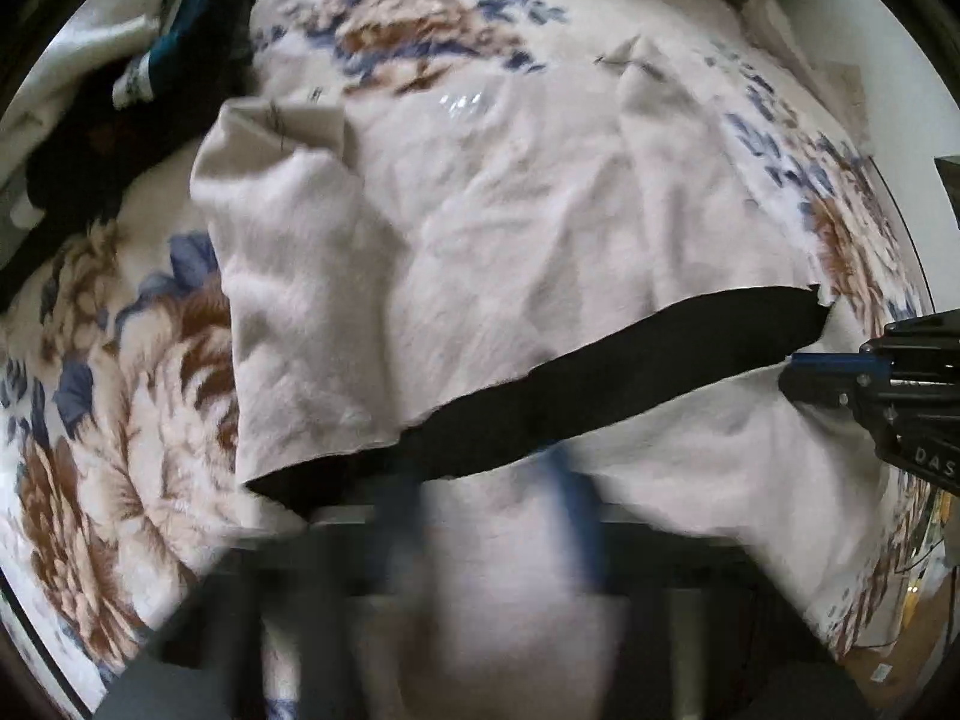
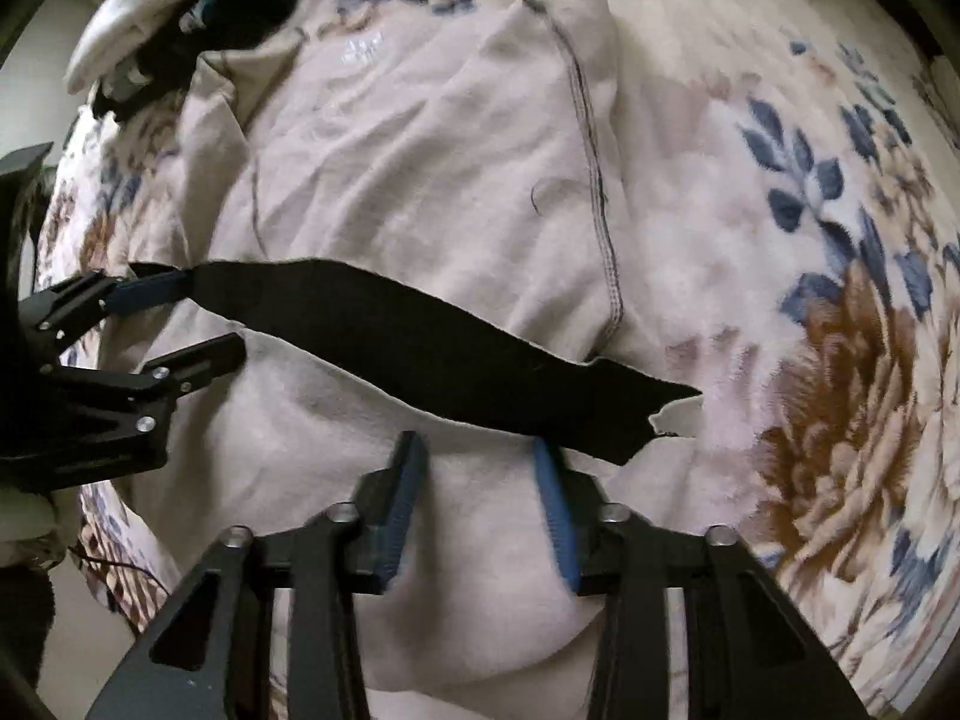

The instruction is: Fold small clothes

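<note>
A pale pink small garment (image 1: 480,228) lies spread on a floral blanket (image 1: 120,420), with a black band (image 1: 600,384) across its near edge. It also shows in the right wrist view (image 2: 420,168), black band (image 2: 420,348) included. My left gripper (image 1: 492,510) is blurred, open, over the near edge of the garment; in the right wrist view it (image 2: 204,318) is open at the band's left end. My right gripper (image 2: 480,480) is open, its blue pads (image 2: 555,516) just short of the band; in the left wrist view it (image 1: 804,375) sits at the band's right end.
A heap of dark and white clothes (image 1: 150,60) lies at the far left of the blanket, also in the right wrist view (image 2: 150,12). The floral blanket (image 2: 840,360) stretches to the right. Floor and clutter (image 1: 900,630) show past the bed's near right edge.
</note>
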A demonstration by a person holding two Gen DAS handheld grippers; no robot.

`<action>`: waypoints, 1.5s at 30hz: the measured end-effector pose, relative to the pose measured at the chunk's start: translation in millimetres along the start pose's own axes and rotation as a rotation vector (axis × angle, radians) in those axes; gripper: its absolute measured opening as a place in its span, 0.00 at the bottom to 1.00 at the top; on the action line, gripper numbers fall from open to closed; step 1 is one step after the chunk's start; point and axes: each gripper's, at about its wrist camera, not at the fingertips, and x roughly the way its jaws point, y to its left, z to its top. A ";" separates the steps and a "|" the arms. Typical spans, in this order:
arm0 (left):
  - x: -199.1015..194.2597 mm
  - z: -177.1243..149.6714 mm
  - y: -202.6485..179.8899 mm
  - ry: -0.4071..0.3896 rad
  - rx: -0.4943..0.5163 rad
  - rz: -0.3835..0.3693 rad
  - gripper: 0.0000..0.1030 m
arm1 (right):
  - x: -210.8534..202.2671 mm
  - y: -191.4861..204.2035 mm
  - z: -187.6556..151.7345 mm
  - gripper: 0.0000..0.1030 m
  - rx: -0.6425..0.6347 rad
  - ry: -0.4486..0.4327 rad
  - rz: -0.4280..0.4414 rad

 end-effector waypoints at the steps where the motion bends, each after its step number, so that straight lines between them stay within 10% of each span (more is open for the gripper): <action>1: -3.9 -1.2 -1.1 -0.012 0.004 0.001 0.16 | -3.4 1.3 -2.6 0.04 -0.002 -0.013 -0.007; 21: -46.3 -14.7 53.7 -0.163 -0.240 0.004 0.00 | -70.7 -3.0 3.8 0.02 0.044 -0.187 0.049; 29: -49.4 -26.0 86.9 -0.149 -0.409 -0.129 0.03 | -63.3 0.0 18.0 0.01 0.058 -0.225 -0.013; 31: -49.4 -31.7 92.8 -0.146 -0.452 -0.173 0.05 | -75.1 2.0 17.9 0.01 0.062 -0.268 -0.014; 36: -49.4 -44.7 98.6 -0.150 -0.547 -0.263 0.46 | -91.7 2.7 18.0 0.01 0.079 -0.309 -0.025; 45: -23.3 -39.7 84.2 -0.066 -0.540 -0.253 0.40 | -59.8 -4.3 21.3 0.01 0.116 -0.243 -0.096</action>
